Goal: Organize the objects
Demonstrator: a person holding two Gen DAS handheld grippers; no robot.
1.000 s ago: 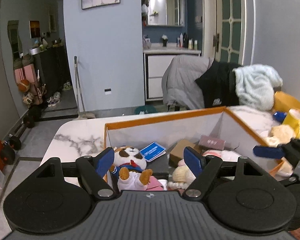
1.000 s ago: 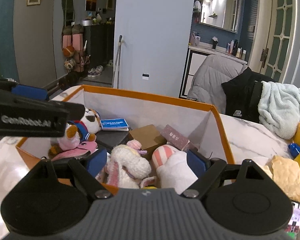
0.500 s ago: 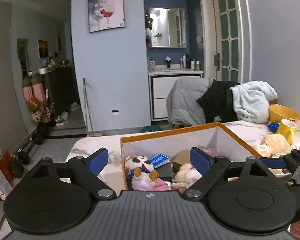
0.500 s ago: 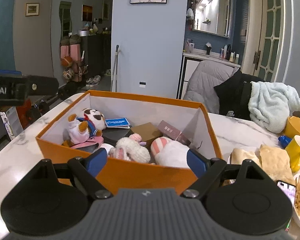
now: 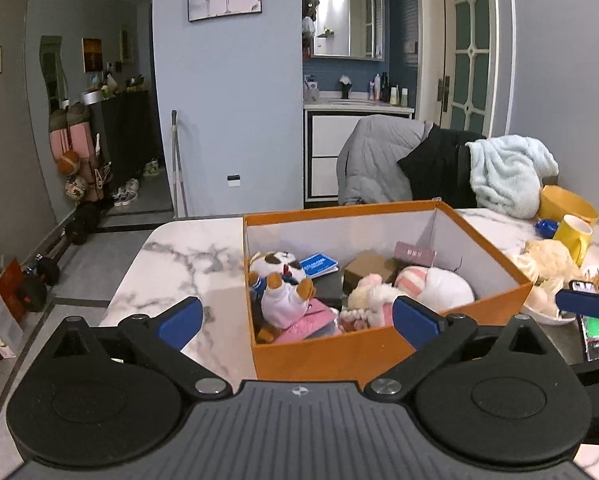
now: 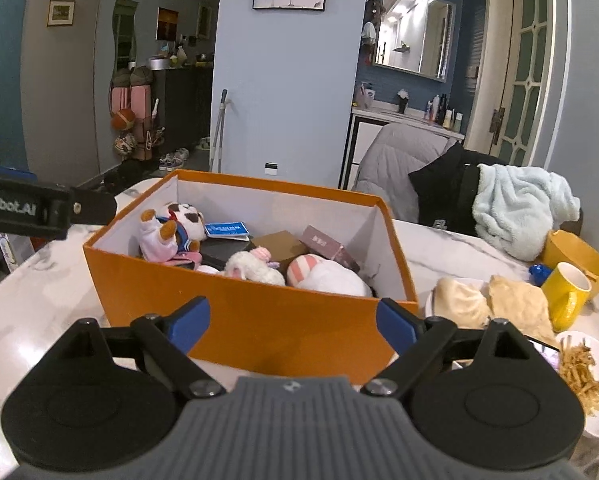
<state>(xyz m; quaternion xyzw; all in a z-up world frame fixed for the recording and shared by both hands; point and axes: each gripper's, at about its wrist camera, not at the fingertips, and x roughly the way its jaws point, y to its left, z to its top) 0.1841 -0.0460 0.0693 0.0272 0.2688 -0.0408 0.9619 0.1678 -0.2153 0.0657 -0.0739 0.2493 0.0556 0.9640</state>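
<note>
An orange box (image 5: 351, 350) (image 6: 259, 320) stands on the marble table (image 5: 187, 256). It holds a panda plush (image 5: 279, 280) (image 6: 171, 228), a white and pink plush (image 5: 367, 292) (image 6: 255, 266), a striped white plush (image 5: 439, 284) (image 6: 327, 274), a blue card (image 5: 319, 265) (image 6: 227, 230), a brown box (image 5: 365, 268) and a mauve box (image 6: 323, 244). My left gripper (image 5: 295, 322) is open and empty in front of the box. My right gripper (image 6: 293, 318) is open and empty, also before the box's near wall.
Right of the box lie flatbread on a plate (image 6: 487, 300), a yellow mug (image 6: 567, 292), a yellow bowl (image 6: 575, 254), a plate of fries (image 6: 583, 372) and a phone (image 5: 593, 332). Chairs draped with coats and a blue towel (image 6: 515, 204) stand behind the table.
Both grippers have pulled back and up from over the box; the box now lies wholly ahead of them. Both stay open and empty.
</note>
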